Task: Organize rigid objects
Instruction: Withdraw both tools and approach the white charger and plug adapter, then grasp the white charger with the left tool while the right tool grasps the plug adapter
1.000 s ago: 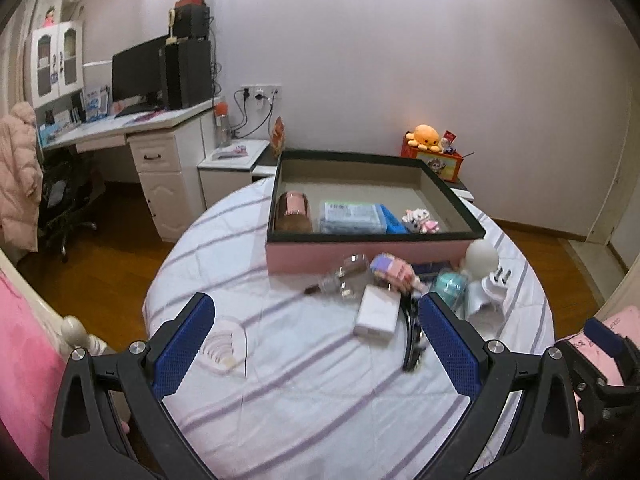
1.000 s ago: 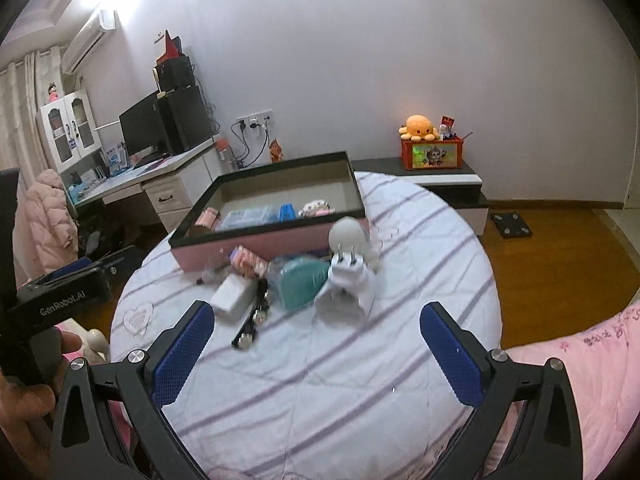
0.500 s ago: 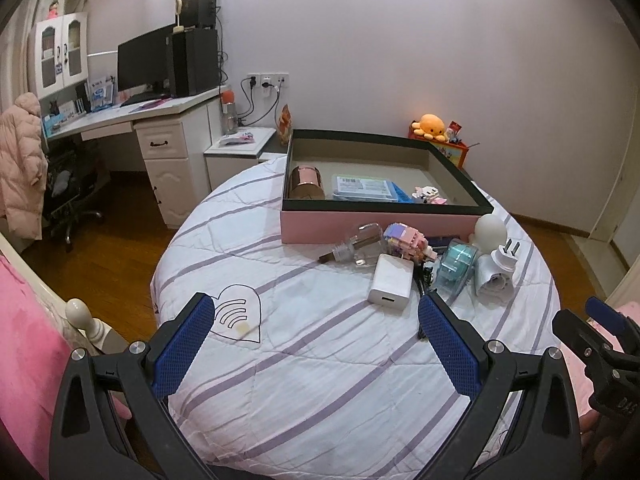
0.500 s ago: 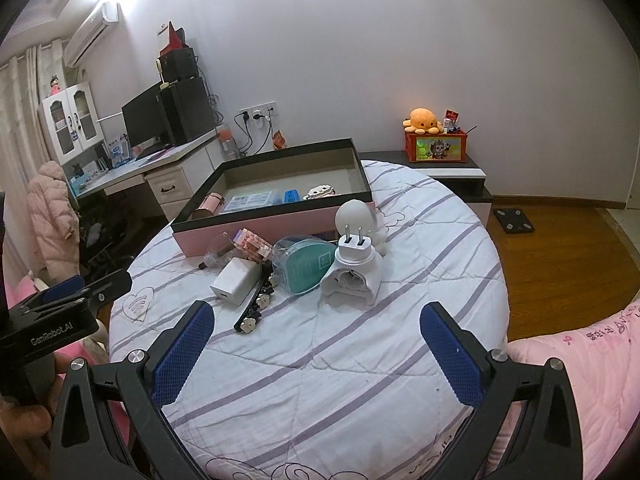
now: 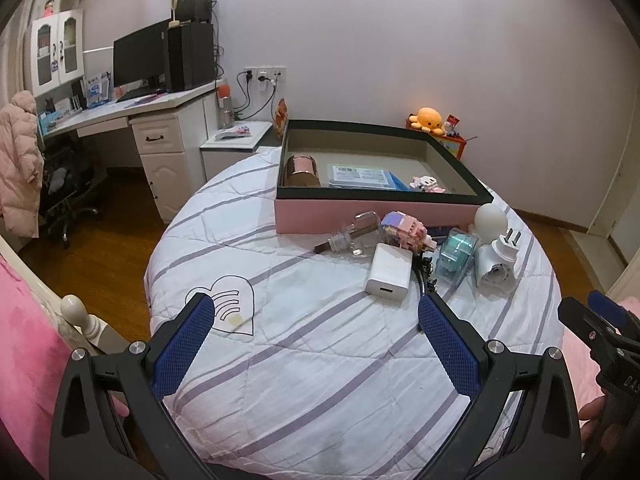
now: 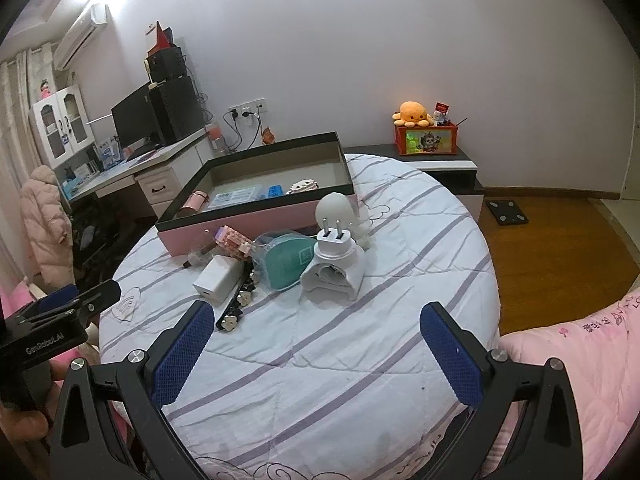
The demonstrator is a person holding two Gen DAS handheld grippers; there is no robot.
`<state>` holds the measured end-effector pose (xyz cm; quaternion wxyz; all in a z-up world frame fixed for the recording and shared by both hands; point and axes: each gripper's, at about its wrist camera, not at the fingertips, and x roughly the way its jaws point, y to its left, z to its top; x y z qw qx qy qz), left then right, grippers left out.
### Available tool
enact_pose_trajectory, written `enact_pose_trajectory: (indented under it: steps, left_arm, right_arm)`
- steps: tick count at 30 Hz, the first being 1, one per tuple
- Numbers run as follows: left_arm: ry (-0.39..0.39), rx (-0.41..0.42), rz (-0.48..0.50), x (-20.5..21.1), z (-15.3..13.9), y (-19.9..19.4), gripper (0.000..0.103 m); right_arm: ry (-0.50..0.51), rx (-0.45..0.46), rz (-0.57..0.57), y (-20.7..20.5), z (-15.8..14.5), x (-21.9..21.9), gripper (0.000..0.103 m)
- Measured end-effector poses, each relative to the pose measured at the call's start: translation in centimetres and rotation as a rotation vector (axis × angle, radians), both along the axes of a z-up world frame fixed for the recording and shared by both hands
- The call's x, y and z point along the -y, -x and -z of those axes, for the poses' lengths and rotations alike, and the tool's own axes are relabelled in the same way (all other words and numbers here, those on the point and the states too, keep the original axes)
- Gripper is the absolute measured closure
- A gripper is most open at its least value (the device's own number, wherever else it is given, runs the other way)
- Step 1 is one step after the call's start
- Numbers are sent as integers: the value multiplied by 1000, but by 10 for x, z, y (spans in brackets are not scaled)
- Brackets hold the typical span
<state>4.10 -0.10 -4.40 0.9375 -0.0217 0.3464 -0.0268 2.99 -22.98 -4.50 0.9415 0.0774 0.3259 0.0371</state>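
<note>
A pink box with a black rim (image 5: 372, 216) (image 6: 256, 216) stands on the round striped table; inside lie a pink tin (image 5: 301, 169), a flat packet (image 5: 360, 176) and a small brick figure (image 5: 427, 185). In front of the box lie a clear bottle (image 5: 356, 234), a pink brick toy (image 5: 404, 232), a white charger (image 5: 389, 274) (image 6: 218, 276), a black flowered band (image 6: 238, 306), a teal tape case (image 5: 456, 254) (image 6: 286, 262), a white plug adapter (image 5: 496, 264) (image 6: 334, 268) and a white round figure (image 6: 340, 216). My left gripper (image 5: 314, 320) and right gripper (image 6: 316, 332) both hang open above the near table, holding nothing.
A desk with a monitor (image 5: 138, 60) stands at the left, with a chair and a pink coat (image 5: 20, 168). A low shelf with an orange plush (image 6: 416, 114) sits behind the table. Pink bedding (image 6: 580, 360) lies at the right.
Both grippers have drawn closer to the table and a little lower, so the objects look larger. Nothing on the table has moved. Both stay open.
</note>
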Motion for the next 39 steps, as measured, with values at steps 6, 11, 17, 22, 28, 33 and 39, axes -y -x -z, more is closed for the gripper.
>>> enact_pose_trajectory:
  steps: [6,11,17,22,28,33,39]
  left_arm:
    - [-5,-8,21,6,6,-1,0]
    - [-3,-16,28,8,9,-2,0]
    - [-8,-22,35,12,13,-5,0]
    - [-15,-26,48,16,21,-17,0]
    - [-41,-68,85,32,39,-50,0]
    - [-98,-116,138,55,58,-76,0]
    - [-48,-177,154,60,71,-104,1]
  right_arm:
    - [-4,-11,4,-2,4,3,0]
    - [-6,-15,5,-3,5,4,0]
    - [-9,-23,8,-5,9,4,0]
    - [4,-34,14,-15,13,5,0]
    - [34,-62,33,-42,25,11,0]
    - [16,-96,29,-72,36,16,0]
    - [-19,-139,27,-100,48,17,0]
